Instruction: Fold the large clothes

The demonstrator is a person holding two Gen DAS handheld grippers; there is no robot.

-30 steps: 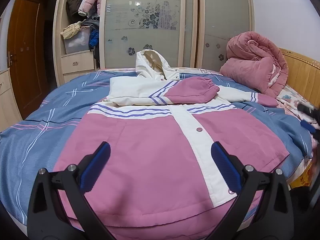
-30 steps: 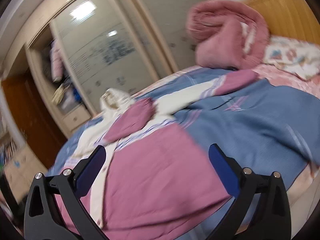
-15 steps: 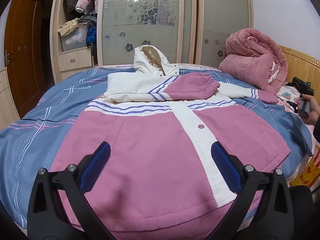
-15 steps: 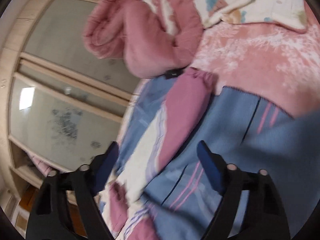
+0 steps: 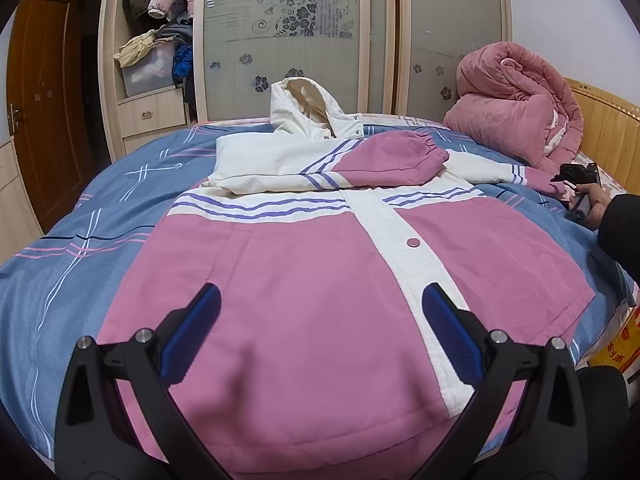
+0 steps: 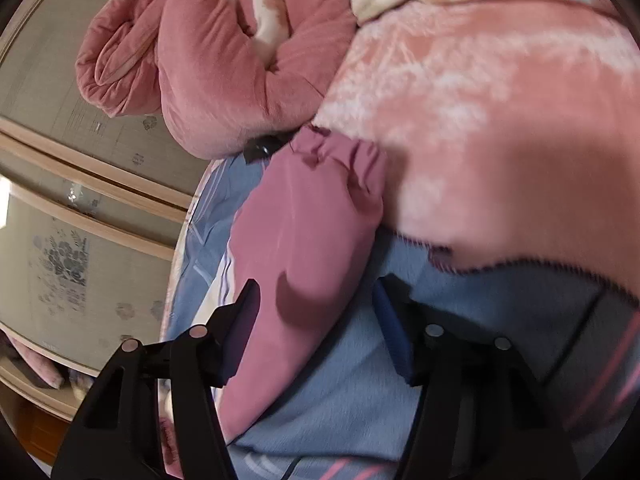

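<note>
A pink-and-white hooded jacket (image 5: 320,264) lies front-up on the bed (image 5: 80,248), spread over a blue striped sheet (image 5: 60,280), hood (image 5: 304,108) pointing toward the wardrobe (image 5: 288,40). One sleeve (image 5: 372,160) is folded across the chest, its pink cuff near the placket. The other sleeve (image 6: 304,240) stretches out to the side toward a rolled pink quilt (image 5: 516,104) by the wooden headboard (image 5: 604,128).

L gripper (image 5: 320,332) hovers over the lower front of the jacket, near the hem; jaws wide, nothing between them, blue pads (image 5: 192,332) clear of the fabric.

R gripper (image 6: 316,332), seen in the left wrist view at far right w/ the person's hand (image 5: 596,200) around it, sits low at the outstretched sleeve. In the right wrist view its jaws are spread abt halfway, w/ the pink sleeve running between them: left finger alongside or over the sleeve's edge, right finger on the sheet just beside it. Not closed on the cloth; whether the fingers touch it can't be told, view's blurred. The sleeve's gathered cuff (image 6: 340,152) lies ahead of the fingers, up against the quilt and beside a pink fleece blanket (image 6: 500,120). A small black object (image 6: 264,148) sits by the cuff; too blurred to identify.

Brown door (image 5: 44,112) at far left; clothes piled in the open wardrobe shelf.
</note>
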